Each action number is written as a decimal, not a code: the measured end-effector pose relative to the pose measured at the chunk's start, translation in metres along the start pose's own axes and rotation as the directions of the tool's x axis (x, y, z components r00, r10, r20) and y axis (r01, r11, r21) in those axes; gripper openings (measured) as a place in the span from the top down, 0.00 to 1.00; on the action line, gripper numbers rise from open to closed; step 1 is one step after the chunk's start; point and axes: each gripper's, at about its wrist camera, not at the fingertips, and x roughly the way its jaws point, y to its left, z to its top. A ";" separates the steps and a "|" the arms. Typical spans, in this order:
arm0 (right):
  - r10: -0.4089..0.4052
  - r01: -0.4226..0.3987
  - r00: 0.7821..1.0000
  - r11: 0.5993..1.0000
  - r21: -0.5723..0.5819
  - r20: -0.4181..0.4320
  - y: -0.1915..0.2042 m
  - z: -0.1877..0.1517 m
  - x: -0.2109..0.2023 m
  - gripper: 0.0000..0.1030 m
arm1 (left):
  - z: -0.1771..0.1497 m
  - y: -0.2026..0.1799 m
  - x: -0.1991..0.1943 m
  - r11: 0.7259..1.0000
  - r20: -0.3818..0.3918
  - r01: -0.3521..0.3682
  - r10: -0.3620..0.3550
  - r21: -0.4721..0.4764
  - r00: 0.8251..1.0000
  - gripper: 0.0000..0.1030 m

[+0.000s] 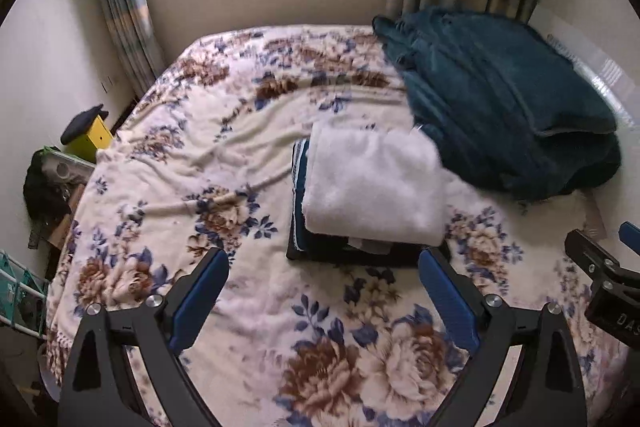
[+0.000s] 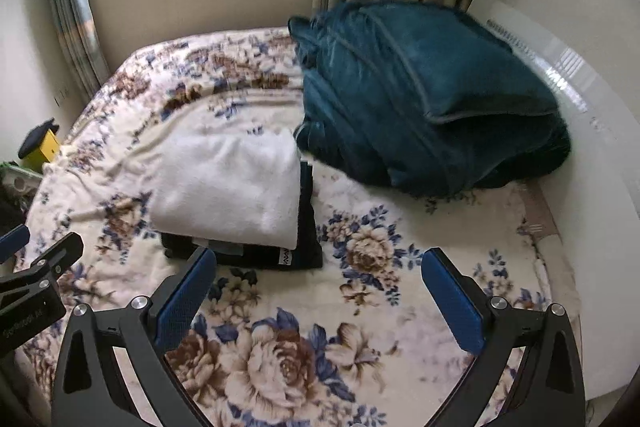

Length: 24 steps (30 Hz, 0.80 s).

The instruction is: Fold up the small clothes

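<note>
A folded white fluffy garment (image 1: 374, 187) lies on top of a stack of folded dark clothes (image 1: 340, 253) on the floral bedspread (image 1: 180, 155). The stack also shows in the right wrist view, white piece (image 2: 232, 187) over dark pieces (image 2: 280, 255). My left gripper (image 1: 324, 267) is open and empty, hovering just in front of the stack. My right gripper (image 2: 320, 267) is open and empty, in front and to the right of the stack. Each gripper shows at the edge of the other's view.
A bulky dark teal blanket (image 1: 504, 99) is heaped at the back right of the bed, touching the stack's far corner. A white headboard (image 2: 560, 75) runs along the right. Clutter and a yellow box (image 1: 90, 135) sit left of the bed. Curtains and a window are behind.
</note>
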 end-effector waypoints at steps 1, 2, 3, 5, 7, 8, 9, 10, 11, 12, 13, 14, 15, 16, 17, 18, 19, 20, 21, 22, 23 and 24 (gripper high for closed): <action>-0.003 0.003 1.000 1.000 0.003 0.017 -0.003 -0.002 -0.016 0.00 | -0.001 -0.001 -0.019 1.000 0.016 -0.004 0.004 0.005 1.000 0.06; -0.004 0.004 0.999 1.000 0.006 0.034 -0.007 -0.003 -0.037 0.00 | -0.001 -0.001 -0.032 1.000 0.027 -0.006 0.006 0.007 1.000 0.06; -0.002 0.001 0.999 1.000 0.008 0.041 -0.010 -0.004 -0.051 0.00 | -0.003 -0.002 -0.047 1.000 0.038 -0.005 0.005 0.011 0.999 0.06; 0.007 -0.008 0.998 1.000 0.009 0.059 -0.015 -0.007 -0.082 0.00 | -0.004 -0.002 -0.075 1.000 0.058 -0.005 0.005 0.013 0.998 0.06; 0.010 -0.010 0.996 1.000 -0.002 0.084 -0.018 -0.010 -0.115 0.00 | -0.007 -0.002 -0.102 1.000 0.081 0.003 -0.004 0.017 0.997 0.06; 0.011 -0.011 0.995 1.000 -0.003 0.096 -0.020 -0.011 -0.131 0.00 | -0.008 -0.003 -0.117 1.000 0.096 -0.009 0.007 0.020 0.995 0.06; 0.012 -0.012 0.994 1.000 -0.005 0.110 -0.022 -0.013 -0.149 0.00 | -0.009 -0.002 -0.129 1.000 0.106 -0.011 0.009 0.019 0.994 0.06; 0.018 -0.017 0.992 1.000 -0.008 0.123 -0.024 -0.015 -0.166 0.00 | -0.011 -0.002 -0.144 1.000 0.120 -0.005 0.003 0.016 0.993 0.06; 0.021 -0.019 0.991 1.000 -0.016 0.134 -0.025 -0.016 -0.181 0.00 | -0.012 -0.002 -0.155 1.000 0.130 -0.009 0.007 0.014 0.991 0.06; 0.022 -0.020 0.989 1.000 -0.016 0.143 -0.026 -0.018 -0.194 0.00 | -0.013 -0.002 -0.164 1.000 0.137 -0.010 0.009 0.013 0.991 0.06; 0.028 -0.026 0.988 1.000 -0.017 0.151 -0.028 -0.020 -0.206 0.00 | -0.015 -0.002 -0.177 1.000 0.148 -0.005 0.004 0.010 0.989 0.06; 0.038 -0.036 0.987 0.999 -0.020 0.157 -0.029 -0.022 -0.220 0.00 | -0.016 -0.003 -0.189 1.000 0.161 -0.009 0.007 0.009 0.987 0.06; 0.041 -0.037 0.985 0.999 -0.024 0.167 -0.029 -0.024 -0.233 0.00 | -0.018 -0.003 -0.198 1.000 0.171 -0.014 0.012 0.007 0.985 0.06; 0.041 -0.037 0.984 0.999 -0.028 0.175 -0.030 -0.026 -0.245 0.00 | -0.020 -0.003 -0.211 1.000 0.182 -0.011 0.011 0.002 0.983 0.06; 0.047 -0.042 0.982 0.999 -0.031 0.182 -0.031 -0.028 -0.257 0.00 | -0.022 -0.003 -0.217 1.000 0.187 -0.011 0.011 -0.001 0.982 0.06; 0.050 -0.044 0.981 0.999 -0.032 0.190 -0.033 -0.030 -0.270 0.00 | -0.025 -0.004 -0.226 1.000 0.193 -0.015 0.015 -0.002 0.981 0.06; 0.049 -0.044 0.979 0.999 -0.033 0.198 -0.034 -0.032 -0.279 0.00 | -0.027 -0.004 -0.235 1.000 0.200 -0.016 0.016 -0.002 0.980 0.06; 0.054 -0.047 0.977 0.998 -0.036 0.205 -0.035 -0.034 -0.289 0.00 | -0.030 -0.004 -0.241 1.000 0.204 -0.014 0.015 -0.006 0.979 0.06; 0.057 -0.050 0.976 0.998 -0.040 0.210 -0.037 -0.035 -0.299 0.00 | -0.031 -0.002 -0.246 1.000 0.209 -0.015 0.017 -0.012 0.978 0.06; 0.056 -0.049 0.975 0.998 -0.040 0.216 -0.038 -0.038 -0.308 0.00 | -0.033 -0.002 -0.251 1.000 0.211 -0.013 0.016 -0.015 0.977 0.06; 0.059 -0.052 0.975 0.998 -0.041 0.216 -0.040 -0.039 -0.313 0.00 | -0.035 -0.001 -0.257 1.000 0.212 -0.010 0.014 -0.022 0.977 0.06; 0.065 -0.058 0.974 0.998 -0.040 0.216 -0.042 -0.041 -0.319 0.00 | -0.037 0.000 -0.263 1.000 0.216 -0.012 0.017 -0.025 0.976 0.06</action>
